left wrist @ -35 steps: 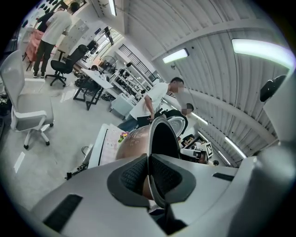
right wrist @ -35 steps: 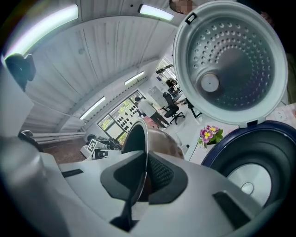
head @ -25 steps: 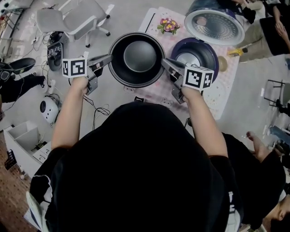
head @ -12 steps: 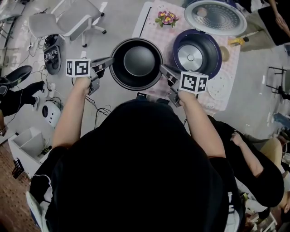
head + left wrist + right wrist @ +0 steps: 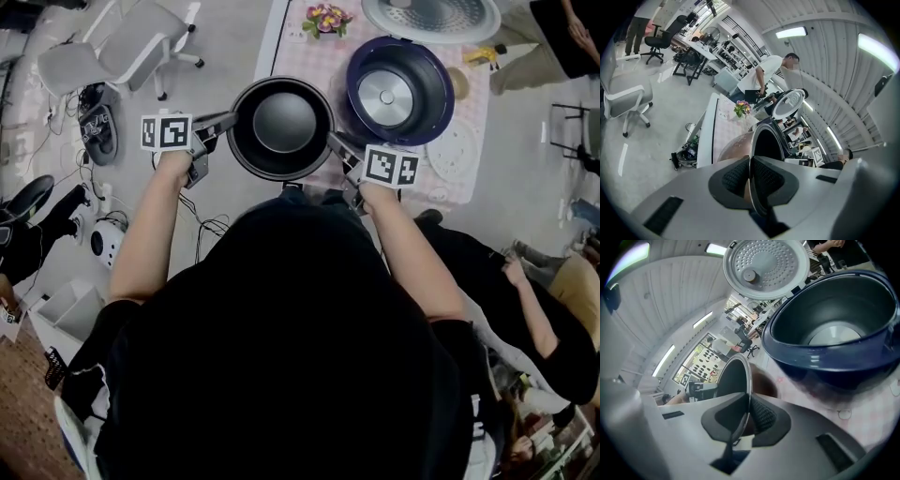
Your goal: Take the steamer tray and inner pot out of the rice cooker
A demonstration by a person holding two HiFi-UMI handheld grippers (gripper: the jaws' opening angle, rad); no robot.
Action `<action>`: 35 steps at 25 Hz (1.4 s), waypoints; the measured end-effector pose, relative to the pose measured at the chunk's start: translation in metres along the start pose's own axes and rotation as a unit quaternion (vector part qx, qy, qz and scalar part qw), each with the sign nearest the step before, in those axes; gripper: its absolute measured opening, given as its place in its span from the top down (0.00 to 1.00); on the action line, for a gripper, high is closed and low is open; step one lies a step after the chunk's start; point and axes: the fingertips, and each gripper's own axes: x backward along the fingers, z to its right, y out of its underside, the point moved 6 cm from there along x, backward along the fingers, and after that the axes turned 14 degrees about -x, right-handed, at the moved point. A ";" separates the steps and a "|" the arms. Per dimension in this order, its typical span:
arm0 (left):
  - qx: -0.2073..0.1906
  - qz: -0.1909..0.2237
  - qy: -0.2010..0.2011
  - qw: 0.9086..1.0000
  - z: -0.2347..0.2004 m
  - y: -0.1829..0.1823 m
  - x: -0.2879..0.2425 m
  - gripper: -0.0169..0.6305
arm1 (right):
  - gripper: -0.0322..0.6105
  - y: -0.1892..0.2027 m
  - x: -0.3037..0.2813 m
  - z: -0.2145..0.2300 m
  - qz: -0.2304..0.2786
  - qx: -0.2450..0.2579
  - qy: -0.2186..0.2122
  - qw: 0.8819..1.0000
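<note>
Inner pot (image 5: 284, 127): out of the rice cooker (image 5: 352, 75) and carried level over the left part of the pink checked cloth (image 5: 300, 56), just beside the cooker body. I cannot tell if its base has met the cloth.

Grip: the left gripper (image 5: 228, 121) is clenched on the pot's left rim and the right gripper (image 5: 334, 142) on the opposite rim. In each gripper view the thin metal lip runs between the ribbed pads, one pad inside the wall and one outside. Judged reason: the pot has no handles, so two opposed pinches keep it from tipping (a one-sided hold would likely let it swing).

Contents: the pot's dark interior is bare. The cooker cavity holds nothing either, only the round heating plate (image 5: 384, 97) at its bottom. The lid (image 5: 431, 14) stands hinged wide open behind, clearing the way up and out.

Steamer tray: not in the cooker. A pale round disc (image 5: 452, 150) on the cloth right of the cooker may be it (too small to tell).
</note>
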 end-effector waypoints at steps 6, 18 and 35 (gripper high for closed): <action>-0.007 -0.013 0.004 1.000 -0.005 -0.007 -0.022 0.90 | 0.88 0.005 -0.002 0.021 0.009 -0.014 0.027 0.999; -0.003 -0.025 -0.008 1.000 -0.028 -0.012 -0.054 0.90 | 0.86 0.011 -0.018 0.052 0.007 -0.040 0.050 0.998; 0.027 0.004 -0.034 0.999 -0.058 -0.015 -0.071 0.89 | 0.84 0.001 -0.033 0.050 0.051 -0.039 0.037 0.997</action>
